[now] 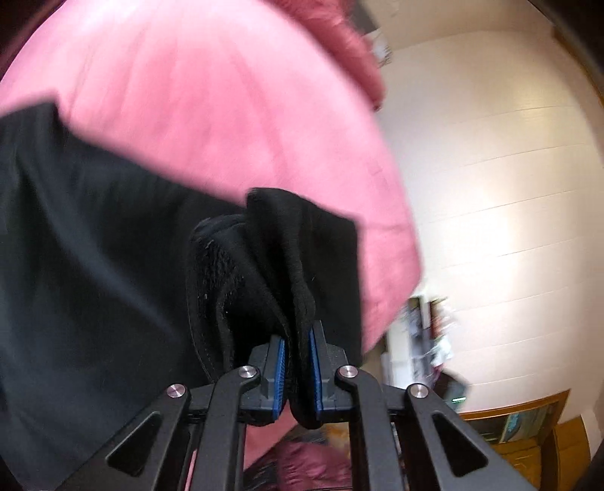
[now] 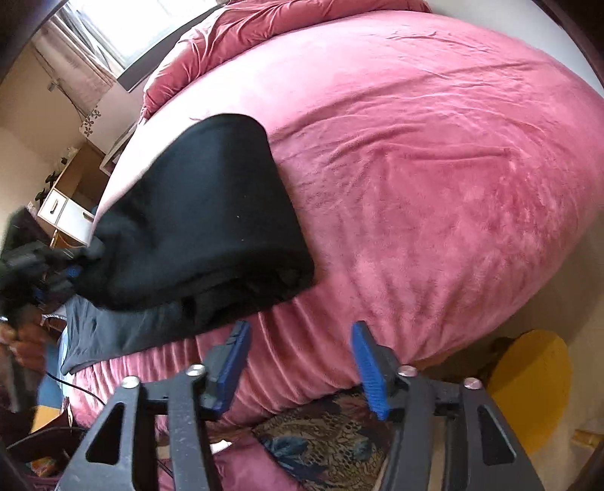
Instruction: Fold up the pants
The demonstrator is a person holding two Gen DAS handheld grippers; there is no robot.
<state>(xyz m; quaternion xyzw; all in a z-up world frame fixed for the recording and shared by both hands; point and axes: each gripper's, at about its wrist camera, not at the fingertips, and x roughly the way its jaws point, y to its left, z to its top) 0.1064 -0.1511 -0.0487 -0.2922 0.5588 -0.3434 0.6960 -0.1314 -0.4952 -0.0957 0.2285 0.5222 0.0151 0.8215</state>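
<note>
The black pants point(image 2: 204, 211) lie folded in a thick bundle on the pink bed point(image 2: 415, 170), near its left front edge. My left gripper point(image 1: 297, 340) is shut on a bunched edge of the pants point(image 1: 271, 257), with the rest of the black cloth spreading to the left. In the right wrist view the left gripper point(image 2: 71, 272) holds the bundle's left corner. My right gripper point(image 2: 300, 332) is open and empty, just in front of the bundle's near right corner, above the bed's front edge.
A grey garment point(image 2: 113, 336) lies under the pants at the bed's edge. A crumpled pink duvet point(image 2: 264, 22) is at the head of the bed. A yellow stool point(image 2: 536, 389) and a patterned rug point(image 2: 321, 438) are below. A wooden cabinet point(image 2: 71, 200) stands far left.
</note>
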